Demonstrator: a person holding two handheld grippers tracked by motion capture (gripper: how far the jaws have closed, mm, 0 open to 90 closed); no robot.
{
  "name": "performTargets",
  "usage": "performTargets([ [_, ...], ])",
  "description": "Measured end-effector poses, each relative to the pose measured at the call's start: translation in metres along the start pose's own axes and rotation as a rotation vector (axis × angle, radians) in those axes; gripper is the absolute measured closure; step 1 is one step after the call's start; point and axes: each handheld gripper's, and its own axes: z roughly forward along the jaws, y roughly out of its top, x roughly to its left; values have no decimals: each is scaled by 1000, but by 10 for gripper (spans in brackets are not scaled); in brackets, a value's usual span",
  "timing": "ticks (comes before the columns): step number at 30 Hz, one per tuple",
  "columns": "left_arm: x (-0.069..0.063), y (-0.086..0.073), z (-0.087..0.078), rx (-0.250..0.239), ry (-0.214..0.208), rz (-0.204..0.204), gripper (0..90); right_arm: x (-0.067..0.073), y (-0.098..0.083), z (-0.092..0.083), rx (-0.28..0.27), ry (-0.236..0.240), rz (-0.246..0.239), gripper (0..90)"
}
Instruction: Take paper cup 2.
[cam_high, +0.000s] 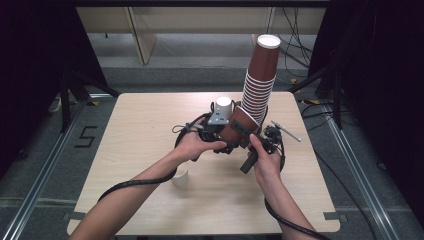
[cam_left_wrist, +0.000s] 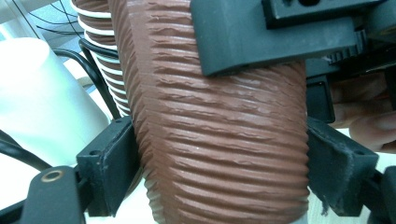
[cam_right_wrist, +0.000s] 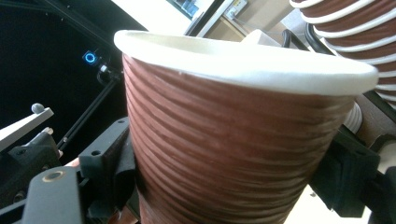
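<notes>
High view looks down on my table (cam_high: 150, 200); both gripper views sit tight against the brown cup (cam_left_wrist: 224, 140), shared.

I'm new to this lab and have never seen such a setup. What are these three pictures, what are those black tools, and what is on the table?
No robot here: a person holds a hand tool with a two-jaw claw in each hand. The high view looks down on the table from above the person. The other two pictures come from small cameras that ride on each tool and look along its jaws.

The left claw and the right claw both grip one ribbed brown cup, which lies tilted between the hands. Each claw's jaws press on its sides.

On the table stand a tall leaning stack of brown cups and a white cup behind the hands. Another white cup sits nearer the person, and a thin metal tool lies at the right.
</notes>
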Motion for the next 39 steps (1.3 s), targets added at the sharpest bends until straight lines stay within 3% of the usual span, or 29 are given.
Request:
performTargets([
  [2, -1, 0, 0, -12, 2, -4, 178, -2, 1, 0, -16, 4, -64, 194],
  [3, -1, 0, 0, -15, 2, -3, 178, -1, 1, 0, -23, -3, -71, 196],
  [8, -1, 1, 0, -14, -1, -1, 174, 2, 2, -1, -17, -1, -89, 201],
  [9, -1, 1, 0, -13, -1, -2, 172, 4, 1, -2, -3, 9, -50, 202],
  [10, -1, 2, 0, -6, -3, -3, 169, 3, 2, -1, -13, -3, -94, 203],
  [11, -1, 1, 0, -2, -4, 2, 165, 3, 2, -1, -10, -4, -102, 204],
  [28, 0, 0, -7, 12, 2, 16, 132, 5, 11, -9, -34, -24, -161, 207],
  [29, -1, 0, -7, 10, 3, 8, 132, 5, 12, -9, -31, -20, -168, 207],
  [30, -5, -1, -9, 34, 2, -42, 132, 5, 12, -9, -32, -23, -168, 207],
  [35, -2, -2, -11, 30, -3, -1, 126, 5, 15, -11, -48, -33, -211, 208],
  [37, -2, -3, -11, 19, -1, 4, 123, 6, 16, -12, -49, -37, -201, 208],
  [39, 0, -5, -14, 22, 2, 7, 122, 5, 18, -14, -59, -42, -227, 208],
])
